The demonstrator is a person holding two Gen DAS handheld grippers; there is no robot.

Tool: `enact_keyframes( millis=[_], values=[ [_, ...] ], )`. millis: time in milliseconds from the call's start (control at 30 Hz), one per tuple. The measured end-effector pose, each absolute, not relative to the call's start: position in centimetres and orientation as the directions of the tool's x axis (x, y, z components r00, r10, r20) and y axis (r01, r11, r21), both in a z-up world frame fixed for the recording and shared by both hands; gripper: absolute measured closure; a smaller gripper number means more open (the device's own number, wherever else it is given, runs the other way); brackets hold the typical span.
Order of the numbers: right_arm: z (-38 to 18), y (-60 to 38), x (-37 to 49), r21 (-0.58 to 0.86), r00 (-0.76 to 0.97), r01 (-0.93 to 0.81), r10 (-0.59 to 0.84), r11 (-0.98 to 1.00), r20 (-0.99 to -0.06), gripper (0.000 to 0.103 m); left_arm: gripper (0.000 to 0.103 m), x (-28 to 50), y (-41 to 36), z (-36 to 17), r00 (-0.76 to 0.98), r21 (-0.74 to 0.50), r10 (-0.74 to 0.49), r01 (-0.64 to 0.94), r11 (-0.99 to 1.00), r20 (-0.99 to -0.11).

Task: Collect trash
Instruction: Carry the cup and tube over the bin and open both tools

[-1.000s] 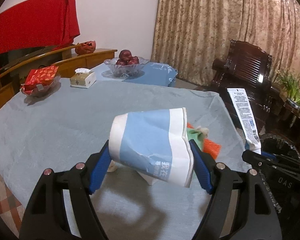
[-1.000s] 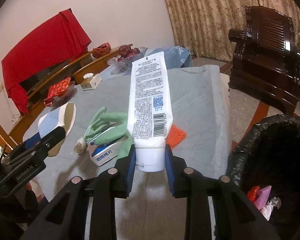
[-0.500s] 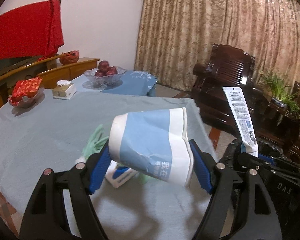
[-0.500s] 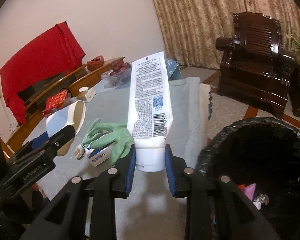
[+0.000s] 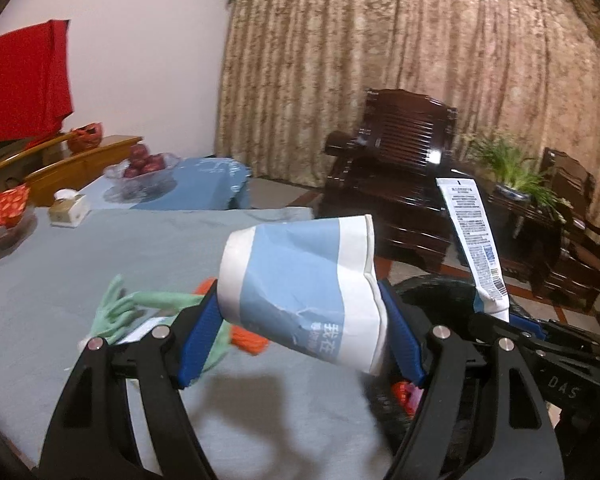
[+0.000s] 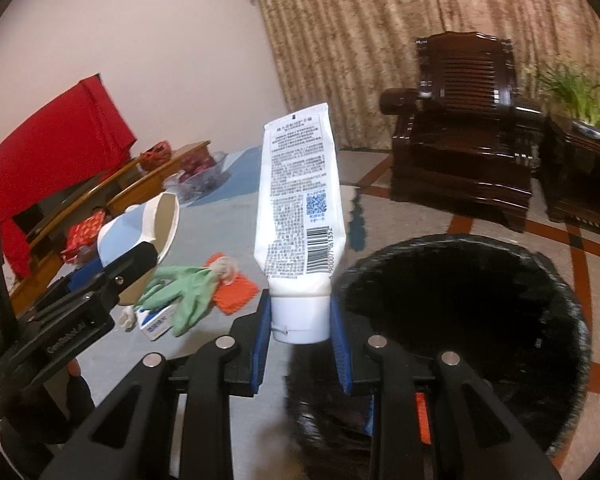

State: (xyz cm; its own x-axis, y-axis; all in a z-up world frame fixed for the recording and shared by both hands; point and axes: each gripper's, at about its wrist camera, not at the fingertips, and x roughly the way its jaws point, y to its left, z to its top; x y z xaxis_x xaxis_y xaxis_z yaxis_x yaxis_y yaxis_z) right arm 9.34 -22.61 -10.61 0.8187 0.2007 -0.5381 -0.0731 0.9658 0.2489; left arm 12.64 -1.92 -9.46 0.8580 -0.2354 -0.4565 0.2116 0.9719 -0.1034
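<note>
We count one paper cup [image 5: 300, 292], one white tube [image 6: 300, 216], one green glove [image 6: 184, 292], one small box [image 6: 154, 320], one black bin [image 6: 472, 320], two grippers.

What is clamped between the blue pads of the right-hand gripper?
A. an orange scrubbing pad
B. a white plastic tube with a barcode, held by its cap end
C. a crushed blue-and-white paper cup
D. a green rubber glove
B: the right gripper is shut on the cap end of the white plastic tube, whose barcoded body points up beside the black-lined trash bin.
</note>
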Motion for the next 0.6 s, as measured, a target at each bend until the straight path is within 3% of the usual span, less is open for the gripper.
enact_keyframes(
  millis=[600],
  values=[
    [-11.4,-32.2,5.9,0.218,0.825,0.135,0.012,0.966,-0.565,0.075,0.030,13.1,-12.9,-12.0,0.773,-0.092,-0.406,0.418,0.904,-0.487]
  ],
)
